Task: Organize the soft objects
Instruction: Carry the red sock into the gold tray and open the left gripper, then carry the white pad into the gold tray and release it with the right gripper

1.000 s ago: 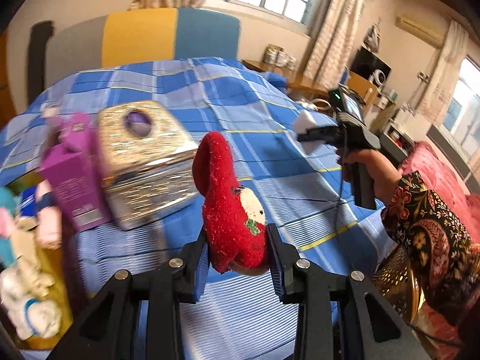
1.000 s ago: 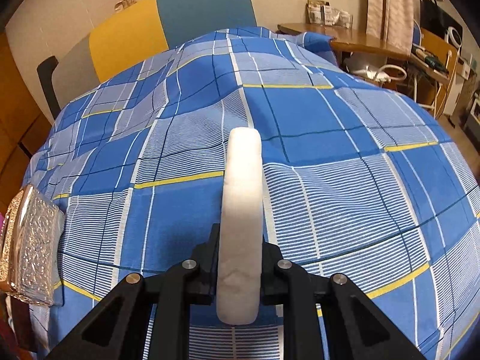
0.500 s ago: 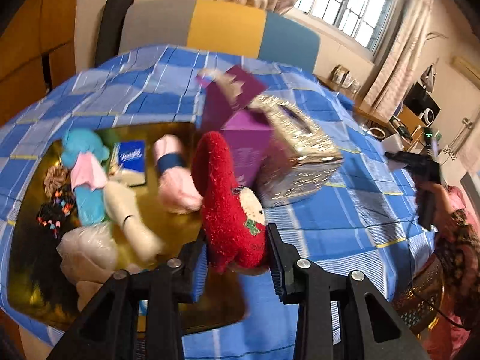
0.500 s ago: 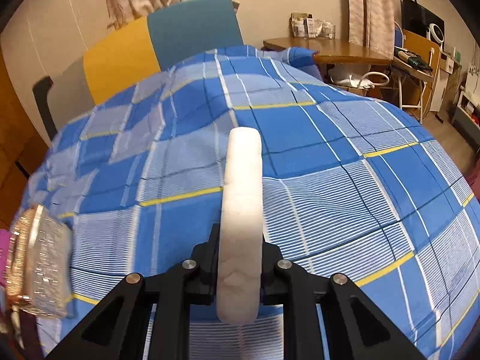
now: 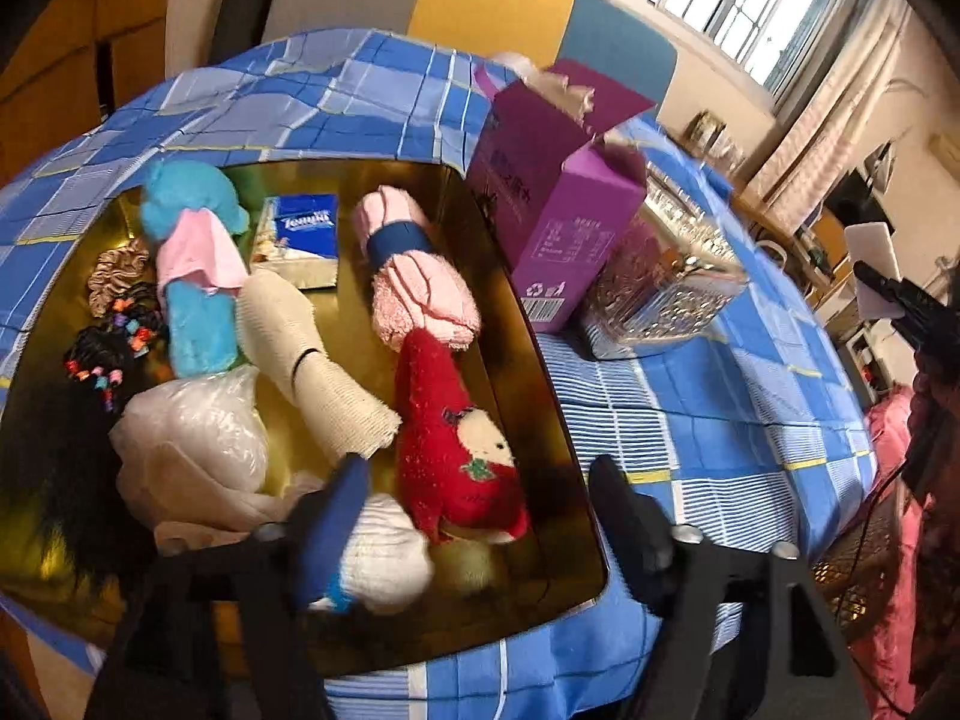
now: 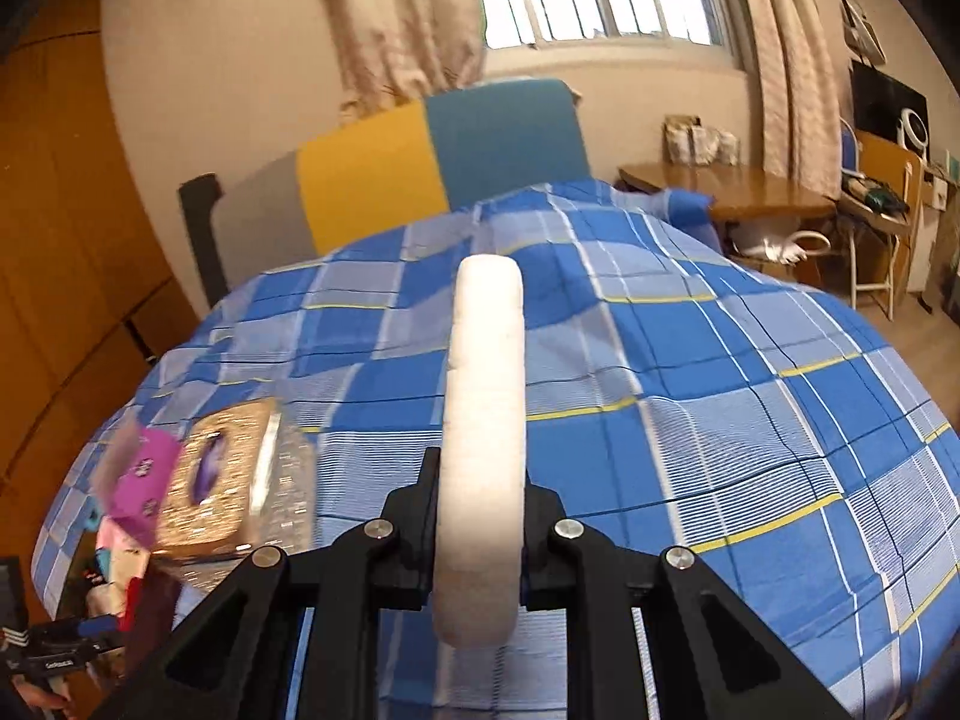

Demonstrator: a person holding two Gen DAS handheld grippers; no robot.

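Blue checked bed (image 5: 690,420) bears gold tray (image 5: 540,372); purple box (image 5: 558,210); glittery box (image 5: 660,282).

Below my left claw (image 5: 474,504) the gold tray (image 5: 576,468) is crowded: red sock (image 5: 444,438), cream sock (image 5: 306,348), pink roll (image 5: 414,276), blue plush (image 5: 192,276), tissue pack (image 5: 300,234), plastic bag (image 5: 192,444) and hair ties (image 5: 114,330) leave only slivers of bare bottom. My jaws are opening, the red sock lying between them. On the tray's right rim a purple carton (image 5: 558,198) and glittery box (image 5: 666,276) block passage. Beyond them the checked bedspread (image 6: 750,420) lies open under my right claw (image 6: 480,516), which is clamped on a white pad (image 6: 483,414).
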